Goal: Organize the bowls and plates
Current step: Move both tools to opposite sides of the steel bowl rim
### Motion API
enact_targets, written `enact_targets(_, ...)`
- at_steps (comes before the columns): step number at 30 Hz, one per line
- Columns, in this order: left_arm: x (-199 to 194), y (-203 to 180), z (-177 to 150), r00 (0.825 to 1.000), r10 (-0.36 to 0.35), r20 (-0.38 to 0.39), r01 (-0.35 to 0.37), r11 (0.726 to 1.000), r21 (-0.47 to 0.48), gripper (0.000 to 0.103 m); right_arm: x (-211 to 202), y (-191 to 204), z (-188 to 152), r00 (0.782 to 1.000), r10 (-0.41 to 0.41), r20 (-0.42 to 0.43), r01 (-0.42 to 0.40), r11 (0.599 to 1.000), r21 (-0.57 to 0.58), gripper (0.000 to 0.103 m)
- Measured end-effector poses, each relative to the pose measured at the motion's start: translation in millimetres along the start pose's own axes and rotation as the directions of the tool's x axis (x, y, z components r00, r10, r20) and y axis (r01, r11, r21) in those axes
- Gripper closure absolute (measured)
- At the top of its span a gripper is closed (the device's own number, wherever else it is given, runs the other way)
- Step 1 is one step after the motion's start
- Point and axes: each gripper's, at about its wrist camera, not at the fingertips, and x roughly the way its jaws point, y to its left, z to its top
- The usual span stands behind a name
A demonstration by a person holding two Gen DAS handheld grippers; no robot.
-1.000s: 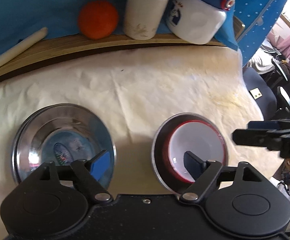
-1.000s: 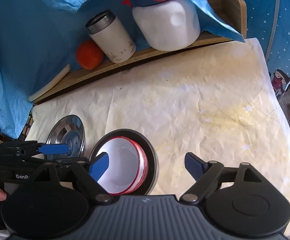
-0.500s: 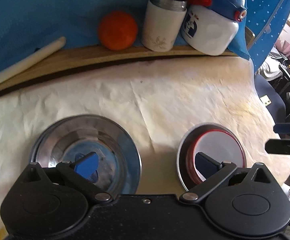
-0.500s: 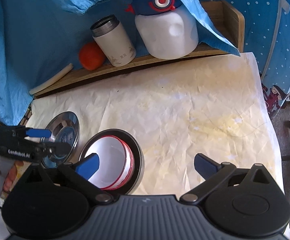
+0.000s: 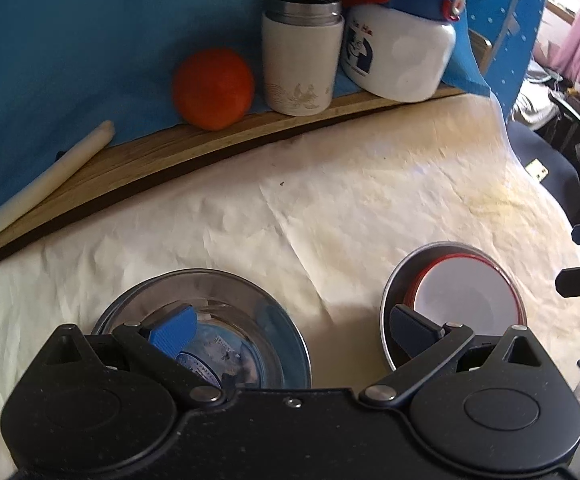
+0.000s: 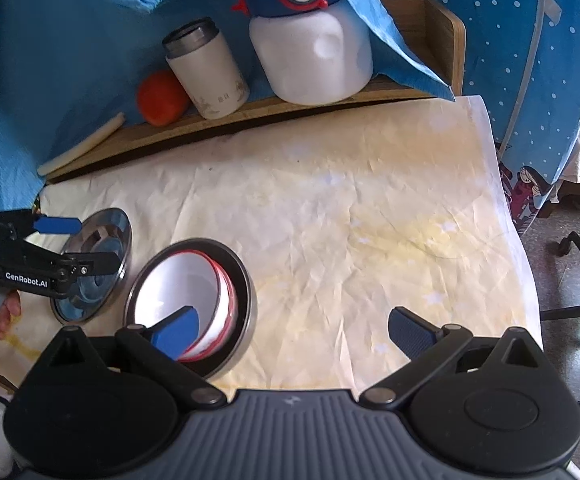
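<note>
Partly done, by the look of it: white bowl point(image 6: 185, 284) already nested in steel bowl point(image 6: 241, 300) on desk point(image 6: 350, 220). Steel plate point(image 5: 273, 320) apart, just beside, probably left to stack. Left claw point(image 5: 290, 326) and right claw point(image 6: 290, 326) both spread, holding nothing.

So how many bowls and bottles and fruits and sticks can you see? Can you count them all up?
Bowls: 3: empty steel bowl, steel bowl on its right, white red-rimmed bowl nested inside that one.
Bottles and flasks: 2: white flask, white jug with blue cap.
Fruit: 1: orange.
White sticks: 1: stick on the wooden ledge.
Total: 7.
</note>
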Motion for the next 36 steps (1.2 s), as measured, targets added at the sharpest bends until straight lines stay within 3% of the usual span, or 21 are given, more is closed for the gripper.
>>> enact_targets(5,3.9,-4.7,0.8,1.000,0.013,-0.006,-0.013,0.999,0.041,0.001,4.8,2.3,-2.0,1.000,-0.015,-0.026,0.015,1.000,-0.016,0.000)
enact_targets(13,8.3,-16.5,5.1,1.000,0.008,0.015,-0.011,0.980,0.199,0.001,15.6,8.2,-2.8,0.997,0.004,-0.078,-0.007,0.999,-0.034,0.000)
enact_targets(23,20.7,-32.7,3.8,1.000,-0.010,-0.030,0.020,0.931,0.364,0.001,27.0,13.4,-0.3,0.992,-0.025,-0.121,0.018,0.998,-0.063,0.000)
enact_targets(33,21.8,-38.0,5.3,1.000,0.000,-0.016,0.007,0.898,0.440,0.002,32.9,12.3,0.6,0.988,-0.060,-0.145,0.050,0.996,-0.070,0.000)
enact_targets(36,21.5,-41.4,5.7,1.000,-0.004,-0.009,0.008,0.883,0.470,0.007,34.3,13.1,1.1,0.987,-0.062,-0.148,0.051,0.996,-0.076,0.000)
